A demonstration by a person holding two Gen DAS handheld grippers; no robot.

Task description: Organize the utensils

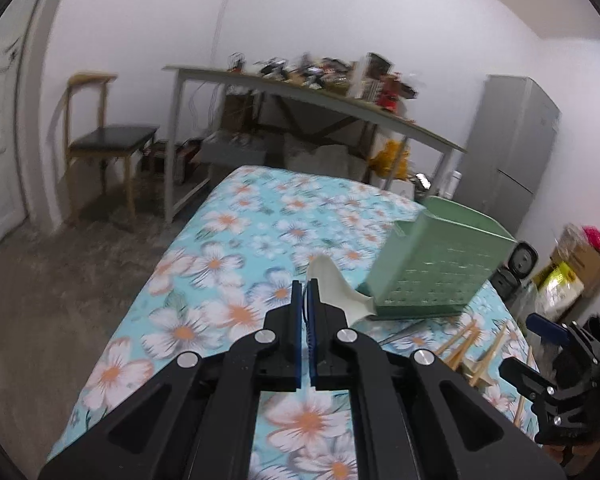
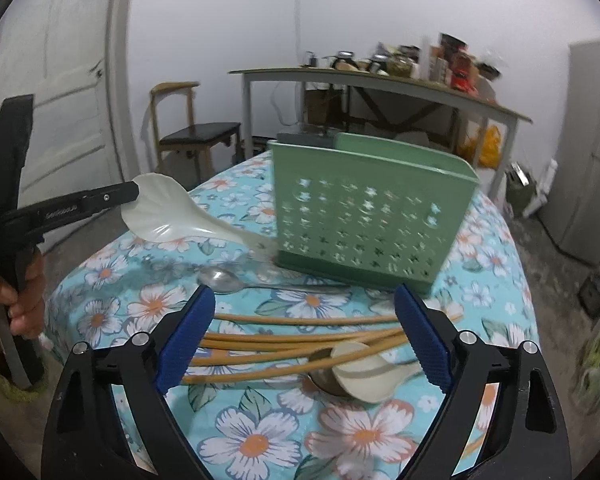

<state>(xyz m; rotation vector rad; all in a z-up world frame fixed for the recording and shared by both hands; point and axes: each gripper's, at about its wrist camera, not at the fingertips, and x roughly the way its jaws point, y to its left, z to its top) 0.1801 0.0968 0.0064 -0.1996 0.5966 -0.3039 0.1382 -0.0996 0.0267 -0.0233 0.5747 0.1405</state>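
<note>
- Right now the left gripper [image 1: 305, 284] is clenched on a white rice paddle [image 2: 168, 210], which sits left of centre in the right wrist view, lifted above the floral tablecloth [image 2: 256, 436].
- Paddle's handle end slants down to the green perforated basket [image 2: 364, 216], centre frame; touching or not, cannot tell, blurred.
- Right gripper [image 2: 304, 336] is released, jaws spread wide at the bottom of its view, over the cloth.
- Wooden chopsticks [image 2: 300, 320] lie in a loose bundle between those jaws, on the cloth.
- Small white spoon [image 2: 368, 376] lies over a metal spoon bowl, lower centre-right, under the chopstick ends.
- Another metal spoon [image 2: 222, 280] lies just in front of the basket.
- Background upper frame: cluttered table [image 2: 380, 80], chair [image 2: 196, 132].
</note>
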